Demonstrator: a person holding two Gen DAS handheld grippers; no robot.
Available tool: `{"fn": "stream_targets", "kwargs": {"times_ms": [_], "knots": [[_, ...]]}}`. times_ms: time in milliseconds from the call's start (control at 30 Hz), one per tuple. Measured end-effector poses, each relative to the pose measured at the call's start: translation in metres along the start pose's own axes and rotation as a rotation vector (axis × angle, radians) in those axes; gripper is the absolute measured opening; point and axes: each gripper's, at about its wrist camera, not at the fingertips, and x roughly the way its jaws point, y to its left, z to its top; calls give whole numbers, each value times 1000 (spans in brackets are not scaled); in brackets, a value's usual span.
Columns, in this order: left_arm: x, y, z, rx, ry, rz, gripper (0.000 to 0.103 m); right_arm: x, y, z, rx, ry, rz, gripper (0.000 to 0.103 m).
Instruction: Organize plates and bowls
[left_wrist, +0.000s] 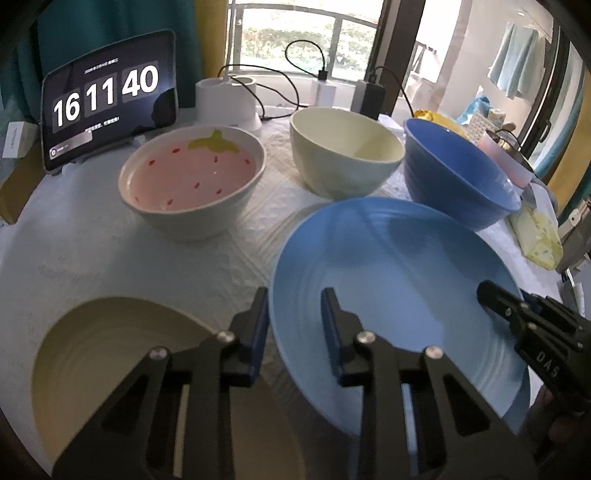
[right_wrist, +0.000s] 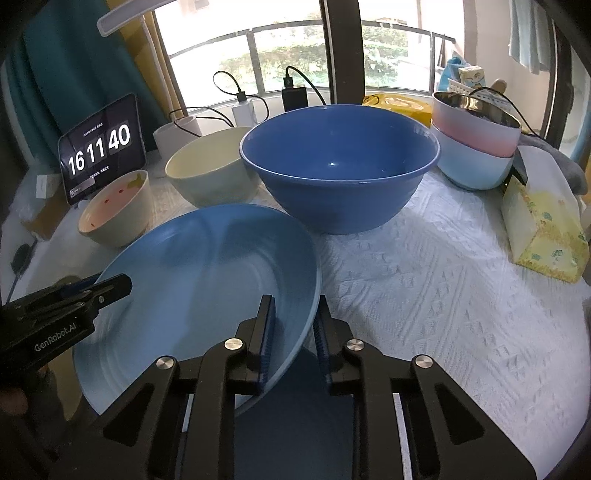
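Observation:
A light blue plate (left_wrist: 388, 266) (right_wrist: 207, 266) lies on the white cloth at the near middle. My left gripper (left_wrist: 295, 295) straddles its left rim, one pad outside and one on the inner slope, shut on it. My right gripper (right_wrist: 295, 299) clamps the plate's right rim the same way. Each gripper shows in the other's view, the right gripper (left_wrist: 491, 295) and the left gripper (right_wrist: 118, 286). A cream plate (left_wrist: 110, 350) lies to the left. Behind stand a strawberry-pattern bowl (left_wrist: 192, 173), a cream bowl (left_wrist: 343, 147) and a large dark blue bowl (right_wrist: 340, 166).
Stacked pink and pale blue bowls (right_wrist: 476, 147) stand at the back right, with a yellow tissue pack (right_wrist: 543, 229) beside them. A tablet (left_wrist: 107, 99) showing a clock, chargers and cables line the window side. Bare white cloth (right_wrist: 424, 295) lies right of the plate.

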Motion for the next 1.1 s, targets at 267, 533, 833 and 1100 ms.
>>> {"fn": "stream_targets", "kwargs": {"times_ms": [267, 533, 833, 1100], "knots": [[-6, 2, -2, -10, -8, -2, 28, -6, 2, 0, 1, -8, 5, 22], [-19, 1, -4, -3, -31, -10, 28, -17, 5, -1, 5, -26, 5, 22], [-33, -1, -10, 10, -50, -22, 28, -33, 6, -5, 9, -46, 0, 22], [-47, -4, -19, 21, -61, -30, 28, -48, 7, -13, 14, -65, -6, 22]]}}
